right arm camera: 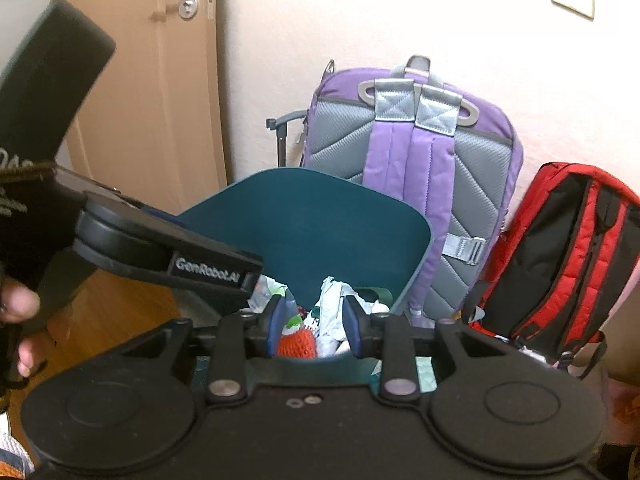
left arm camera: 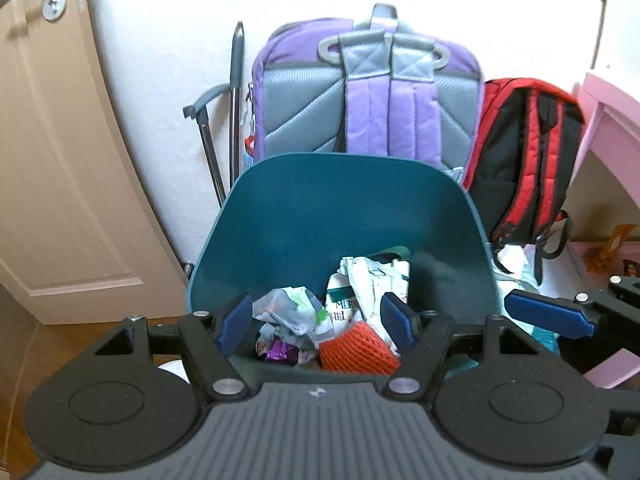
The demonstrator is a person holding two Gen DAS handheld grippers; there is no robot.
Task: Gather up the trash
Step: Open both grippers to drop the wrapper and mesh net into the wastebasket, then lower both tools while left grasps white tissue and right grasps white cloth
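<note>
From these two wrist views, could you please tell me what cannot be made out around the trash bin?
- Bin bottom, both views: covered by wrappers and the orange foam net.
- Bin's near rim, both views: behind the tongs' bodies.
- Purple backpack base: behind the bin's lid.
- Printed wrapper text: cut off, crumpled.

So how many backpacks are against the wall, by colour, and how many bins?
Purple backpack: 1
Red and black backpack: 1
Teal bin with trash inside: 1
Total: 3
</note>
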